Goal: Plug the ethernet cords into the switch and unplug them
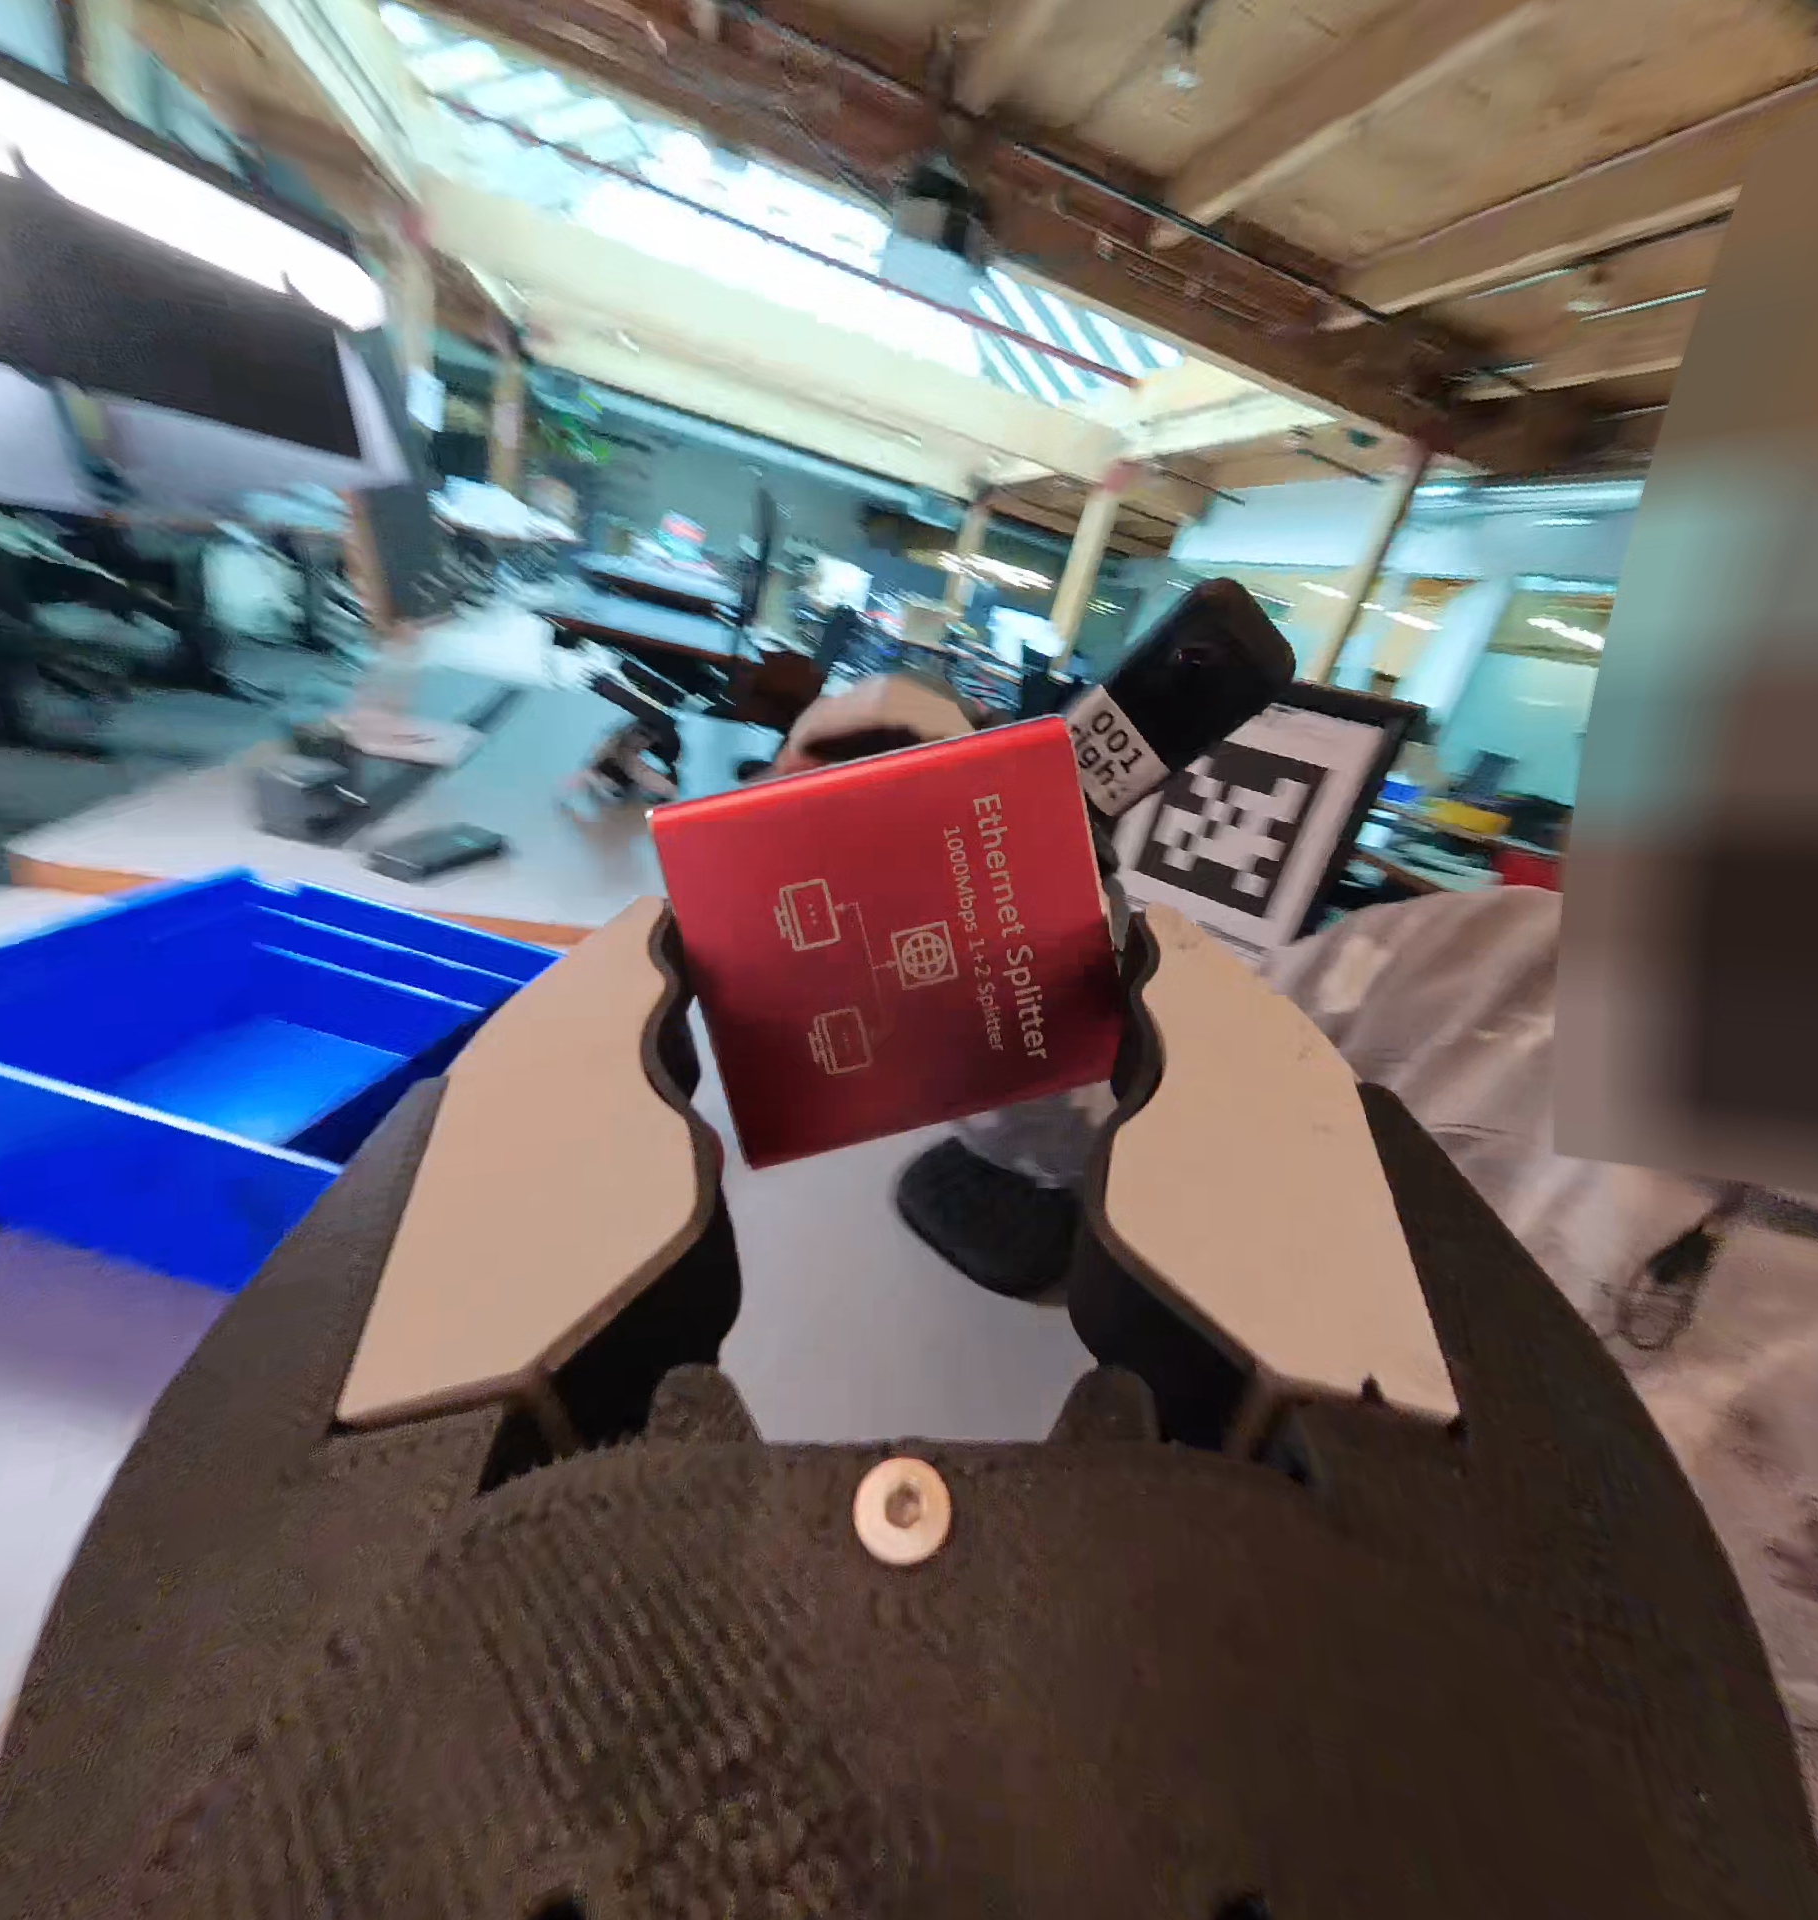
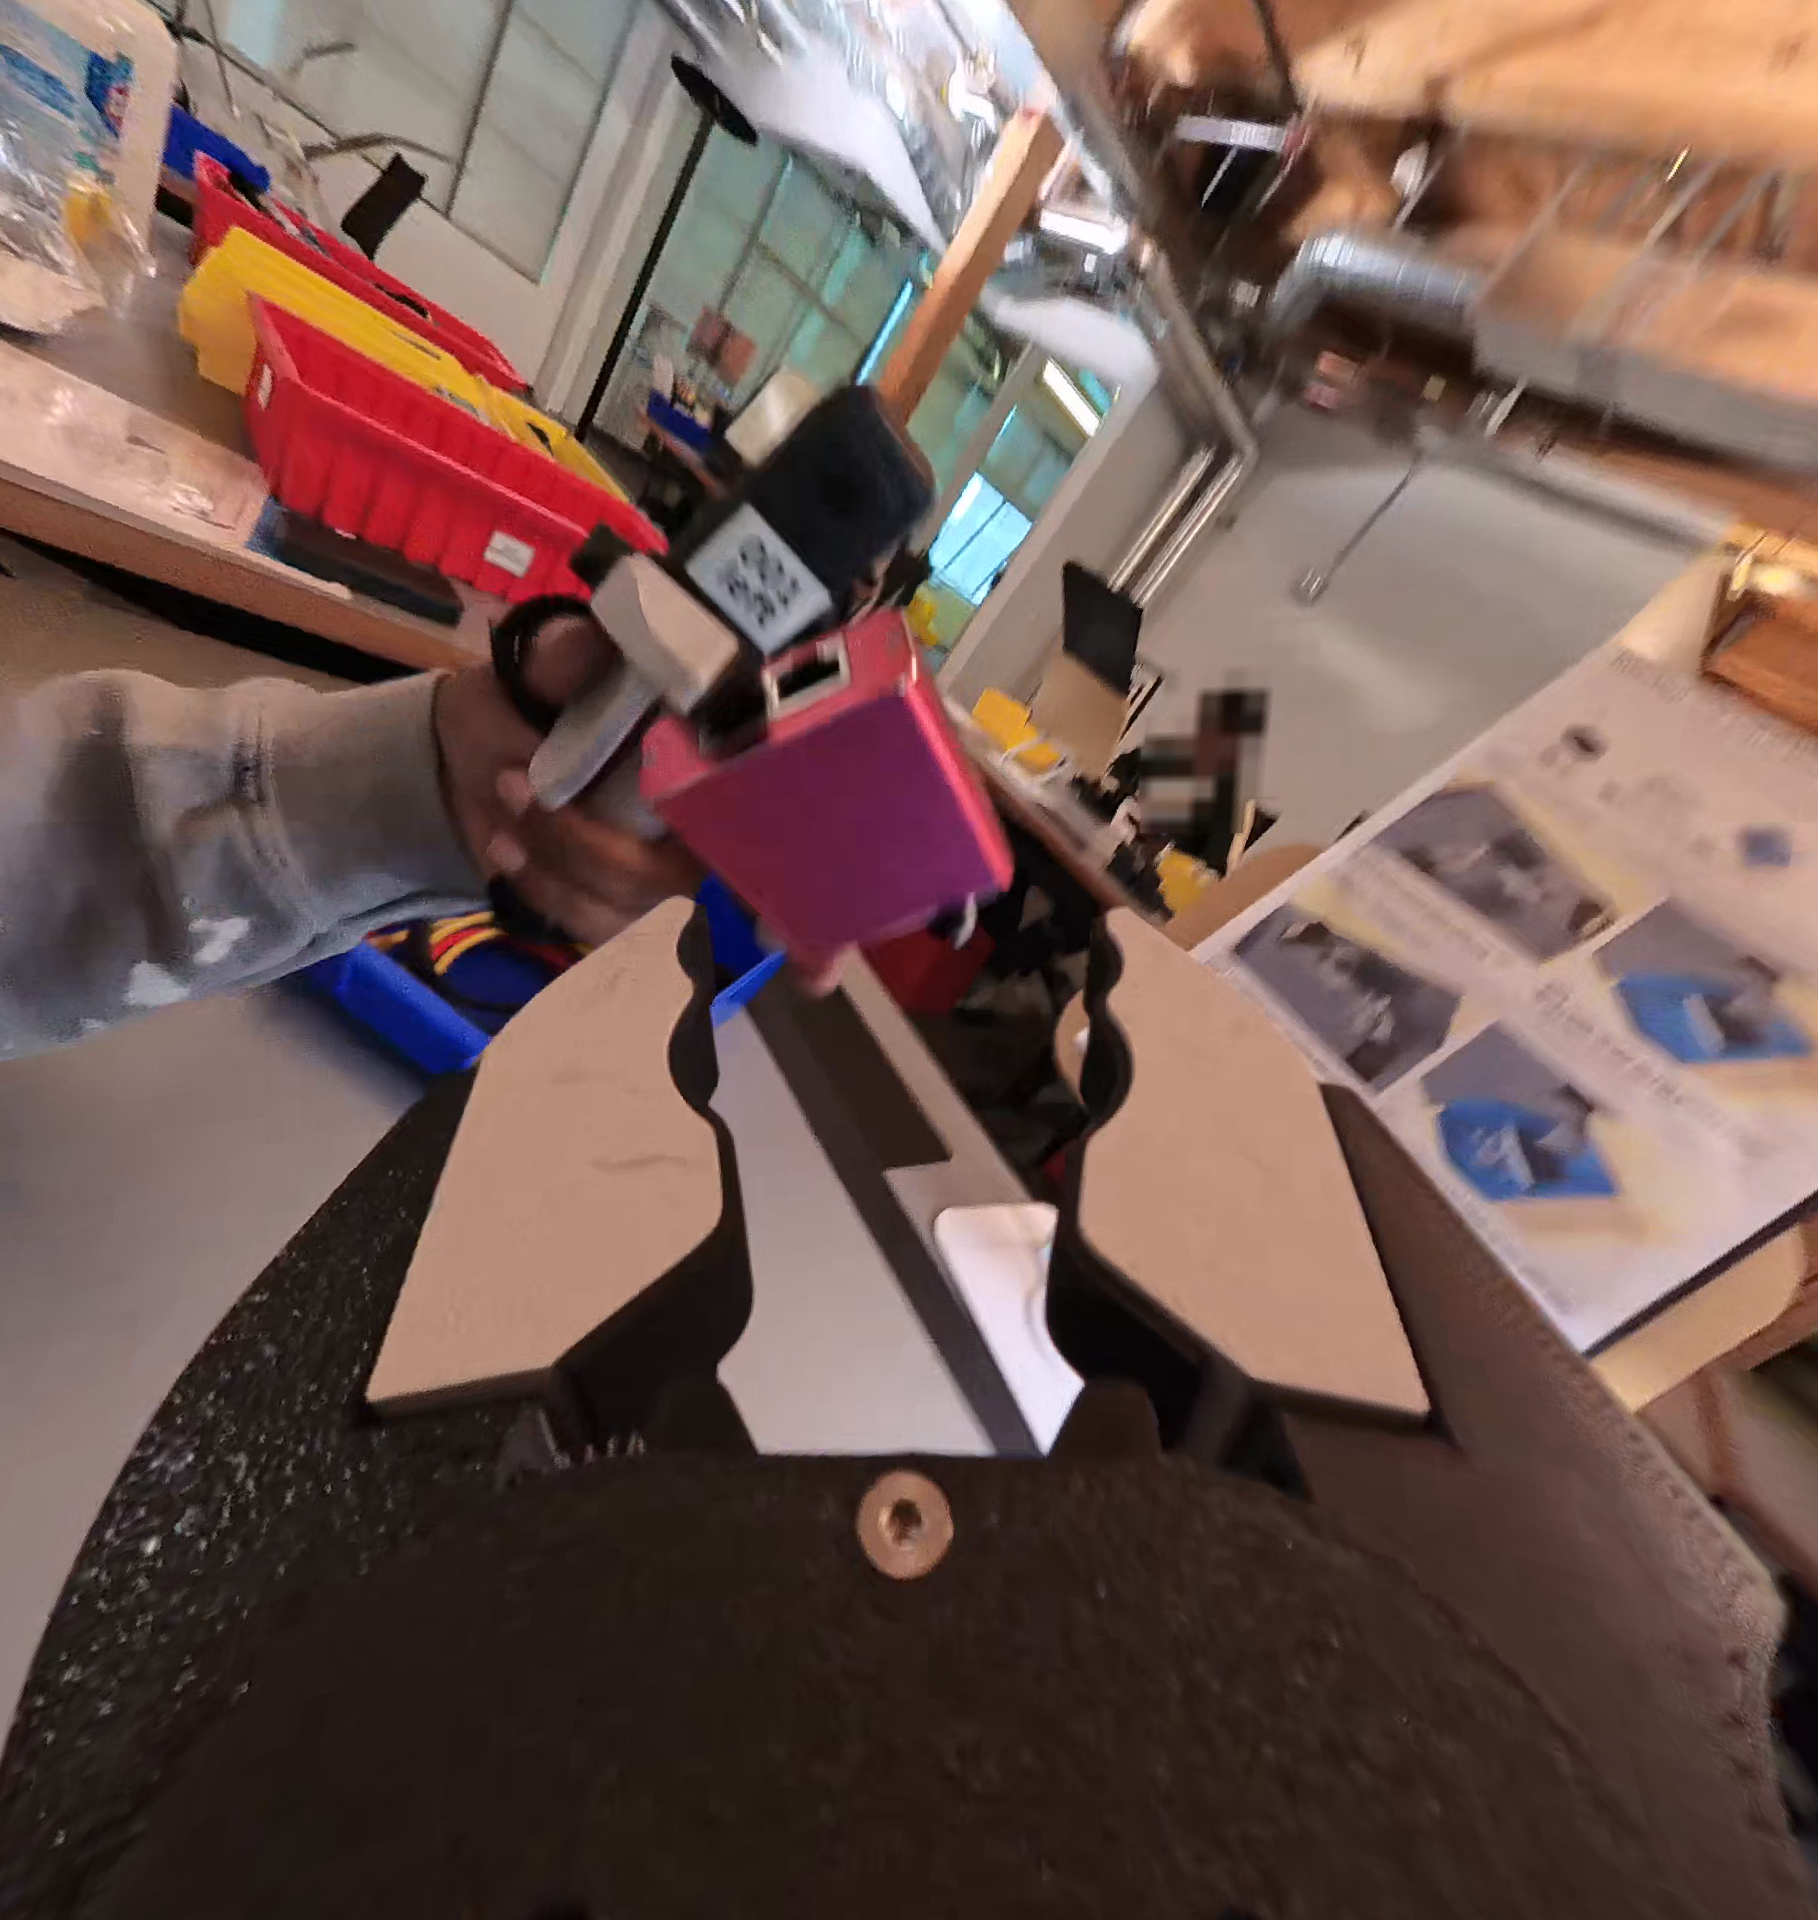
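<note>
The switch (image 1: 884, 956) is a small red metal box with pale line drawings on its face. My left gripper (image 1: 900, 935) is shut on it, one fingertip on each side edge, and holds it tilted in the air. In the right wrist view the switch (image 2: 843, 821) looks pink-red, with an open port (image 2: 806, 675) on its far end, held by the left gripper (image 2: 676, 665) and a hand (image 2: 531, 821). My right gripper (image 2: 897, 966) is open and empty just below the switch. The right gripper's camera (image 1: 1185, 675) shows behind the switch. No cord is plugged in where I can see.
A blue bin (image 1: 209, 1039) stands at the left of the grey table (image 1: 884, 1330). Red bins (image 2: 396, 478) and yellow bins (image 2: 292, 301) sit on a far bench. A printed sheet with pictures (image 2: 1559, 987) lies at the right. A black-and-white marker board (image 1: 1237, 831) stands behind.
</note>
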Demonstrator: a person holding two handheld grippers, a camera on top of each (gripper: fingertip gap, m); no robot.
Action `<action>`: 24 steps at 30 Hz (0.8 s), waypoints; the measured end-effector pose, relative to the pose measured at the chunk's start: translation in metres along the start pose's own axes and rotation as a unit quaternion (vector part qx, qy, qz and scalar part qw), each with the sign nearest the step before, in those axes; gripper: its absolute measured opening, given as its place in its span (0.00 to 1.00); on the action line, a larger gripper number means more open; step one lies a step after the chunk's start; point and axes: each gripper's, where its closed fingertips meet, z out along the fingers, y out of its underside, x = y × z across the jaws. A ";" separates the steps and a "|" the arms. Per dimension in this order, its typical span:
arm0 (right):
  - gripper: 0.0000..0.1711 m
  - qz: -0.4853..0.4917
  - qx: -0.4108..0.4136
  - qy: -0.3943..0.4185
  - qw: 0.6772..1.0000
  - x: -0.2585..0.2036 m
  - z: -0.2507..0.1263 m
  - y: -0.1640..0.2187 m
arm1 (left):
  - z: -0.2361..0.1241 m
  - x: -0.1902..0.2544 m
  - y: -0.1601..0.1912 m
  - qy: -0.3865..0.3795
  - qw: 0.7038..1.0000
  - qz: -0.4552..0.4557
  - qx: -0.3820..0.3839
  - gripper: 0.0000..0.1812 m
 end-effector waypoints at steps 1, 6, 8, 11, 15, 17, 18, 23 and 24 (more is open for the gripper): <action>0.40 -0.022 0.016 0.007 1.000 -0.001 -0.001 -0.005 | 0.010 0.004 0.008 0.018 0.999 -0.022 -0.016 0.44; 0.43 -0.150 0.002 -0.068 0.986 -0.036 -0.011 0.008 | 0.034 0.034 0.052 0.116 0.987 -0.036 -0.105 0.44; 0.42 -0.153 -0.007 -0.124 0.981 -0.055 -0.016 0.012 | 0.037 0.043 0.065 0.144 0.980 -0.033 -0.136 0.44; 0.30 -0.205 -0.013 -0.147 0.967 -0.074 -0.018 0.015 | 0.044 0.049 0.075 0.161 0.974 -0.039 -0.155 0.44; 0.20 -0.267 -0.047 -0.124 0.954 -0.074 -0.017 0.020 | 0.045 0.044 0.071 0.153 0.977 -0.059 -0.139 0.43; 0.19 -0.253 -0.061 -0.118 0.958 -0.068 -0.017 0.025 | 0.046 0.036 0.064 0.113 0.985 -0.038 -0.122 0.43; 0.18 -0.238 -0.067 -0.118 0.962 -0.064 -0.017 0.027 | 0.045 0.030 0.058 0.078 0.991 -0.013 -0.112 0.41; 0.16 -0.134 -0.088 -0.114 0.980 -0.036 -0.021 0.042 | 0.028 0.010 0.034 -0.118 0.974 0.146 -0.125 0.33; 0.17 -0.120 -0.093 -0.119 0.981 -0.034 -0.022 0.047 | 0.025 0.004 0.034 -0.163 0.959 0.180 -0.147 0.32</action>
